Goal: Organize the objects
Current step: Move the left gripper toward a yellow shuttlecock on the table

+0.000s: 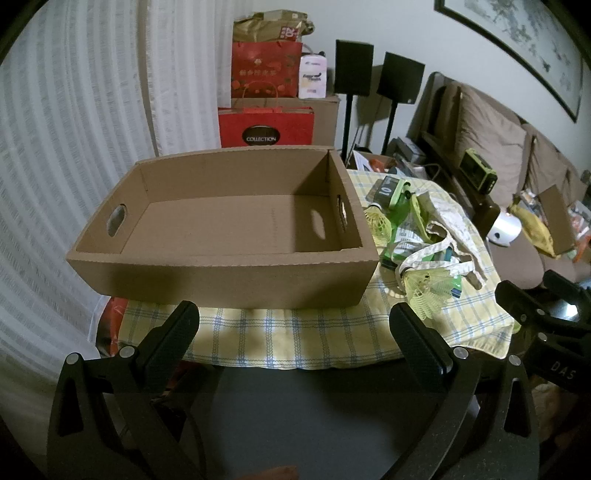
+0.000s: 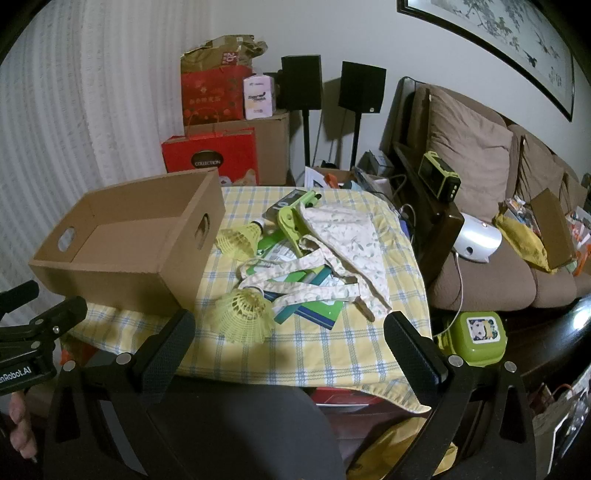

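Hovering before the table (image 2: 314,354), both grippers, left (image 1: 294,321) and right (image 2: 289,332), spread their fingers wide, holding nothing; cardboard box (image 1: 221,273) beside yellow shuttlecocks (image 2: 245,314).

- White ribbed curtain (image 1: 55,147) fills the left side.
- Plain pale wall (image 2: 351,33) carries a framed ink painting (image 2: 498,40).
- Two black speakers (image 2: 301,83) on stands stand before the wall.
- Brown sofa (image 2: 480,266) with cushions at right.
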A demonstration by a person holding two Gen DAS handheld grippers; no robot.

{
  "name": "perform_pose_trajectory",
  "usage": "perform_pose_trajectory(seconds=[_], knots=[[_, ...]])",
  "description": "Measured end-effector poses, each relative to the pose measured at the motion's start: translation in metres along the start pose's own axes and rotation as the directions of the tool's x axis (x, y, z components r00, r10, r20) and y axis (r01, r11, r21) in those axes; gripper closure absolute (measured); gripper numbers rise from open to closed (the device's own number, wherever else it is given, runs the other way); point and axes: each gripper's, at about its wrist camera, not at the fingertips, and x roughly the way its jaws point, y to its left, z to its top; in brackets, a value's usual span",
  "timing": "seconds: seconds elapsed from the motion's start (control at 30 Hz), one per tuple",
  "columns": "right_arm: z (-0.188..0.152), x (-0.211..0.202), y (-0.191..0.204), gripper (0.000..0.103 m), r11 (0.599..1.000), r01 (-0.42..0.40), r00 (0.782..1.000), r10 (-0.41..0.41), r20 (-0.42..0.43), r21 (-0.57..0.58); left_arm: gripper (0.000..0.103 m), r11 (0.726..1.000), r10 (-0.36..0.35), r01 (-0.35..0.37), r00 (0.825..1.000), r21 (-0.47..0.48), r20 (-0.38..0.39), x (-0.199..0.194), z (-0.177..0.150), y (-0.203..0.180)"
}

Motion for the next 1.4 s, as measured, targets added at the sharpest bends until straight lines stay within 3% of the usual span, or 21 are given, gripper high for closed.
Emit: perform_pose_trajectory(seconds=[0.97, 1.2, 1.4], knots=[[0.0, -0.001, -0.007, 0.0, 1.0, -0.002, 1.0, 0.002, -0.003, 0.01, 0.0, 1.0, 0.004, -0.004, 1.0, 0.014, 0.02, 0.0, -0.002, -0.009], [-0.003, 0.0, -0.019, 0.0, 0.997, 0.077, 0.997, -0.077, 0.009, -0.022, 0.0, 0.996, -0.083, 0.083, 0.996, 0.01, 0.014, 0.002, 0.002, -0.006], [-0.003, 0.0, -0.031, 0.0, 0.998, 0.063, 0.998, -0.063, 0.004, 0.009, 0.0, 0.994, -0.108, 0.108, 0.994, -0.011, 0.017, 0.003, 0.003, -0.003]])
